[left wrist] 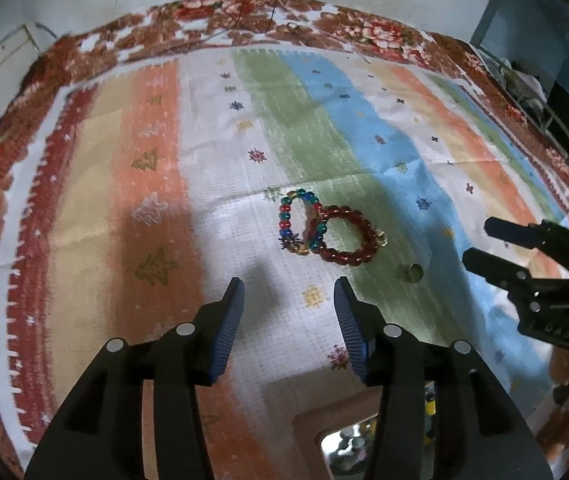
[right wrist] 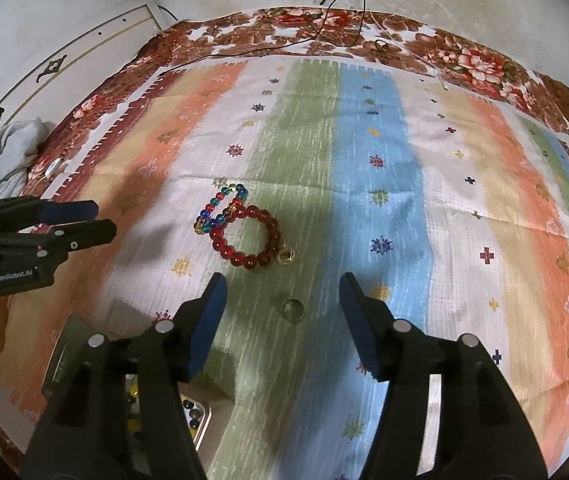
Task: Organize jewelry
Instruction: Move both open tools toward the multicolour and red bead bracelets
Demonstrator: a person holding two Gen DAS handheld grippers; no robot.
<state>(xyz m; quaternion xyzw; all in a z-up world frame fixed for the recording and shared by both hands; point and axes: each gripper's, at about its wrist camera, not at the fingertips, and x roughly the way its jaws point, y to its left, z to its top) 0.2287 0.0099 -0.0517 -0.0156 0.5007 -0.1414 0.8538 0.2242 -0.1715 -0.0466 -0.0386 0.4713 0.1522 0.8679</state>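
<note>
Where bracelets (right wrist: 244, 232) overlap, right hand-held gripper (right wrist: 282, 304) gapes near

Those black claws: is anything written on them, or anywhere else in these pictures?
"GenRobot.AI": white print on the body of the left claw, seen from the right wrist view.
Raised letters on the body of the right claw, in the left wrist view: too blurred to read.
No other text shows.

1. Striped cloth (right wrist: 364, 184): woven, coarse, matt
2. Red bracelet (right wrist: 250, 240) and multicolour bracelet (right wrist: 216, 208): glossy translucent beads
3. Ring (right wrist: 293, 309): shiny metal
4. Gripper fingers (left wrist: 188, 360): matt black plastic, ribbed blue pads (left wrist: 230, 320)
</note>
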